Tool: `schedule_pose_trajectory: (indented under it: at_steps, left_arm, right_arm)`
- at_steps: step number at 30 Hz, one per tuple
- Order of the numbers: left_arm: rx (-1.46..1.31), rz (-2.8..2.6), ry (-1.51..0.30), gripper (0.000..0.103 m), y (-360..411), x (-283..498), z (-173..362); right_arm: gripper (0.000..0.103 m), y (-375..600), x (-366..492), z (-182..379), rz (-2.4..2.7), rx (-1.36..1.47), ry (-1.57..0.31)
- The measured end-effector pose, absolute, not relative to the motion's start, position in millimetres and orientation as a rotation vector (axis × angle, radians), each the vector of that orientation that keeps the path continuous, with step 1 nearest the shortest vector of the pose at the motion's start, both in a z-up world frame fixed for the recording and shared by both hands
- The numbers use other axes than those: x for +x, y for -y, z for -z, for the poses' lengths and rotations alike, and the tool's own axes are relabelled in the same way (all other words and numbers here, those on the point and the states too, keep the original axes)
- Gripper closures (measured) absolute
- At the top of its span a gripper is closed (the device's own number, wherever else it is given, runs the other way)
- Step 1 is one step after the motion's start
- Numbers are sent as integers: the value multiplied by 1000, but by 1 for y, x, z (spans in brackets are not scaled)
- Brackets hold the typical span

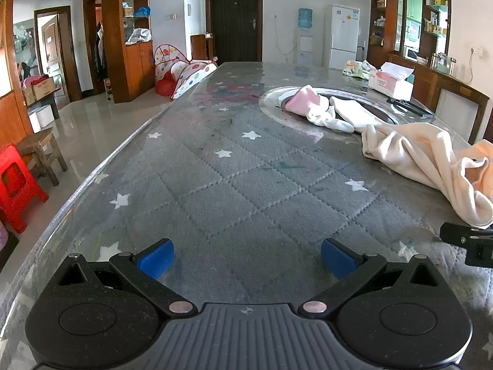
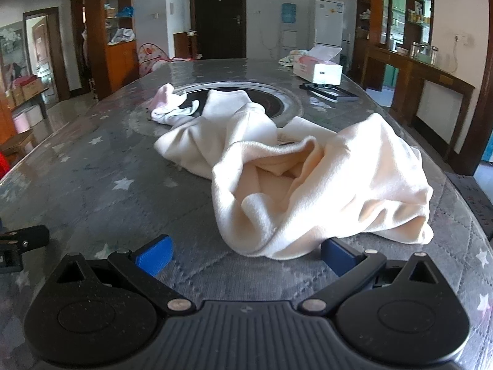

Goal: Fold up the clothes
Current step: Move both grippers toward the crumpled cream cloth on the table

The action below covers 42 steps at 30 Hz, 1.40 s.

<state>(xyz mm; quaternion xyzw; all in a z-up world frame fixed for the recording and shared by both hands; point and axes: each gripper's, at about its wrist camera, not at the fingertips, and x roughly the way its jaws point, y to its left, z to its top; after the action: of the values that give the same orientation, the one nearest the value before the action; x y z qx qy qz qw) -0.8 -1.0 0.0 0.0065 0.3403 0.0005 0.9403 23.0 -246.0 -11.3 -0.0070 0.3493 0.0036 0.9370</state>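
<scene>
1. Living room setting: long table topped with a grey quilted mat with white stars under a clear glossy cover; dark door, white fridge and water dispenser at the far end.
2. Left gripper: blue-padded fingers spread wide, nothing between them, low over bare mat.
3. Right gripper: fingers also spread wide, empty. Its right finger sits just beside the near hem of the cream garment; contact cannot be told.
4. Cream garment lies crumpled, directly ahead of the right gripper and ahead-right of the left one.
5. Beyond it, a smaller pink-and-white garment is bunched on the round inset plate at the table's centre.
6. Farther ahead-right: tissue box, with a flat dark item just before it.
7. Red plastic stool on the floor, left of the left gripper.
</scene>
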Motion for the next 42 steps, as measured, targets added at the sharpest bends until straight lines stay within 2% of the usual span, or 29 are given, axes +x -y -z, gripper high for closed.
schedule_pose_trajectory:
  at_steps: [18, 42]
  left_arm:
    - [-20, 74, -762, 0, 36, -31, -6]
    - [69, 137, -726, 0, 84, -72, -31]
  right_arm:
    - [0, 272, -27, -8, 17, 34, -713]
    - [0, 289, -90, -29, 81, 91, -655]
